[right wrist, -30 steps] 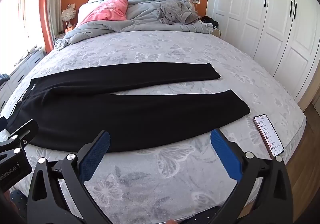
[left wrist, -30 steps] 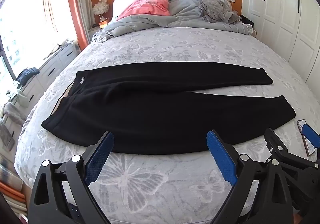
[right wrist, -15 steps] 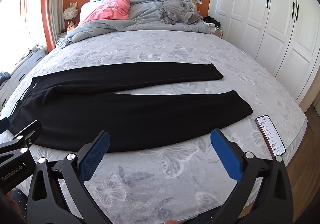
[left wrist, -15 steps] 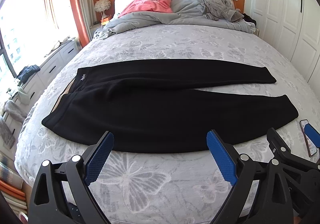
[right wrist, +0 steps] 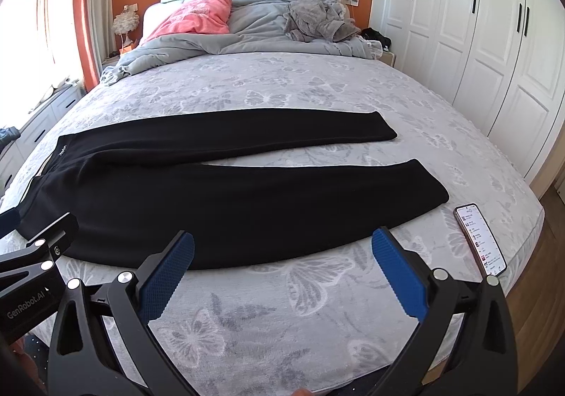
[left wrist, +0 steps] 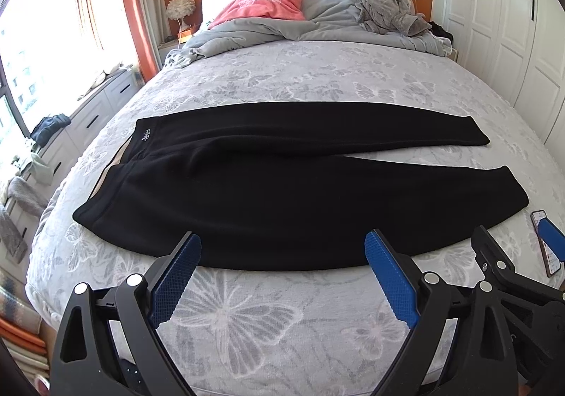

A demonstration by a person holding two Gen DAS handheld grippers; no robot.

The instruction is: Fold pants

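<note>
Black pants (left wrist: pixel 282 191) lie flat across the bed, waistband at the left, both legs running to the right and slightly spread apart; they also show in the right wrist view (right wrist: pixel 229 198). My left gripper (left wrist: pixel 282 247) is open and empty, hovering just in front of the pants' near edge. My right gripper (right wrist: pixel 282 247) is open and empty, also just short of the near leg's edge. Each gripper shows at the edge of the other's view.
The bed (left wrist: pixel 282 318) has a grey butterfly-pattern cover. A phone (right wrist: pixel 480 239) lies near the bed's right front corner. A grey duvet (left wrist: pixel 317 25) and pink pillow (left wrist: pixel 268 4) are piled at the headboard. White wardrobes (right wrist: pixel 476 43) stand right, drawers (left wrist: pixel 91 113) left.
Both grippers have edged forward and tilted slightly, so the pants sit a little lower and closer in view. Jaws stayed open. The pants have not moved.
</note>
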